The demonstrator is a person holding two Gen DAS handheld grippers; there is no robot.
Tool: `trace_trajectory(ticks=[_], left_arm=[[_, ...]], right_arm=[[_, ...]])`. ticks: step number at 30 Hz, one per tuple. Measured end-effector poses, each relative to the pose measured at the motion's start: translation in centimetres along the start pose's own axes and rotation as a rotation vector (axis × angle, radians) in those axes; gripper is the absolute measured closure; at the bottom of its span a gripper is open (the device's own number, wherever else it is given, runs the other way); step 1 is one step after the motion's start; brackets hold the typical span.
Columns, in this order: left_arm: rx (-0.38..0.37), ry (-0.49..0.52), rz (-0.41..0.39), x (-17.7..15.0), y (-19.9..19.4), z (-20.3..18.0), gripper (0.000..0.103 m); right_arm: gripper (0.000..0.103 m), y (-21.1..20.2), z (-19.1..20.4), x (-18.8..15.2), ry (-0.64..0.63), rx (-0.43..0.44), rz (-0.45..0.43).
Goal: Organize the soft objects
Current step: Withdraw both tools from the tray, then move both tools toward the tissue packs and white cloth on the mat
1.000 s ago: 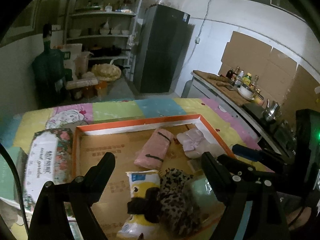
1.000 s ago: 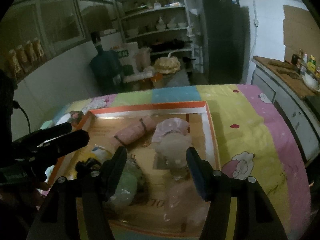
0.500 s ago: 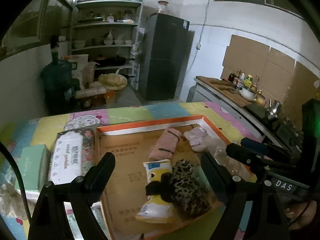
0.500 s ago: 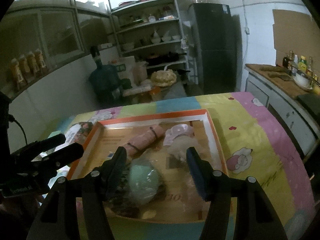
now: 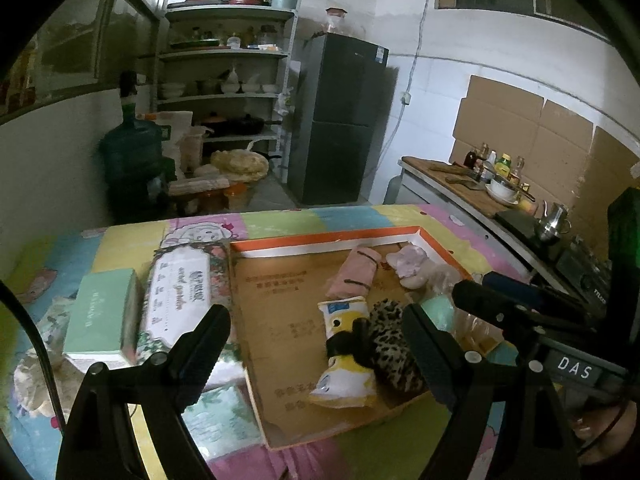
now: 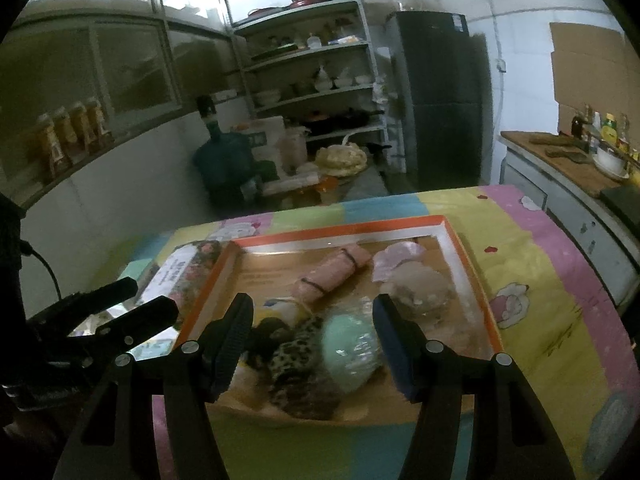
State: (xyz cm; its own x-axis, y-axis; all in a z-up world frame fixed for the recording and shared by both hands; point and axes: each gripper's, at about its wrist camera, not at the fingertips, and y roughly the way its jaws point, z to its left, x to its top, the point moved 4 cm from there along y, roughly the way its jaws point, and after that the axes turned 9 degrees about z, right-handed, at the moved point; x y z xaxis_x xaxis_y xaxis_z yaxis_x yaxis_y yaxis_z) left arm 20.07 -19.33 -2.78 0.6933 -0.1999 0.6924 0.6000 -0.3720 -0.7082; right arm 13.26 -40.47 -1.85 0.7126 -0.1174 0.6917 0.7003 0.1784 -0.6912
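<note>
Both claws have drawn back and a little upward since the earlier frames, so the tray that once filled the lower half of each view now sits smaller, in the middle, with more of the patchwork cloth showing around it.

In its own view the left gripper (image 5: 316, 344) stands spread across the bottom of the frame, nothing between its pads. The right gripper (image 6: 314, 334) is likewise parted with nothing pinched; the soft things seen between its fingers lie beyond them, in the tray.

Outward from the claws, the orange-rimmed tray (image 5: 320, 237) holds the task's pieces. A yellow-and-white pouch (image 5: 343, 354) lies at lower centre of the left view, touching a leopard-print bundle (image 5: 390, 344), with a mint-green bagged item (image 6: 352, 346) just beside that at the tray's near right. Toward the tray's far right corner lie a pink roll (image 5: 354, 274) and a pale lilac bundle (image 5: 410, 258).

Left of the tray, on the cloth, a floral tissue pack (image 5: 180, 284) and a mint-green box (image 5: 102, 316) remain outside it.

Risks, as I judge them: the near pile is crowded and overlapping, so a reach into it could snag two pieces at once or drag the light tray across the cloth. The bagged item's slick film may slip from the pads. The two claws sit close in each other's view, so a crossing reach could knock them together.
</note>
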Motion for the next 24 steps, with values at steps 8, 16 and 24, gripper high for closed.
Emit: trace_trajectory(ticks=[8,16,24], left_arm=[[0.005,-0.015,-0.017,-0.7,-1.4,1.7,0.016],[0.025,-0.035,-0.033,-1.1,-2.6,4.1,0.016],[0.038,-0.090,-0.050,-1.7,-3.7,7.7,0.016]], right_arm=[[0.039,-0.6,2.9,-0.5,-0.025,0.003,-0.008],[0.039,-0.4,5.6,-1.0,-0.044,0.011,-0.014],[0.039,0.7,8.7,-1.7,-0.087,-0.002,-0.004]])
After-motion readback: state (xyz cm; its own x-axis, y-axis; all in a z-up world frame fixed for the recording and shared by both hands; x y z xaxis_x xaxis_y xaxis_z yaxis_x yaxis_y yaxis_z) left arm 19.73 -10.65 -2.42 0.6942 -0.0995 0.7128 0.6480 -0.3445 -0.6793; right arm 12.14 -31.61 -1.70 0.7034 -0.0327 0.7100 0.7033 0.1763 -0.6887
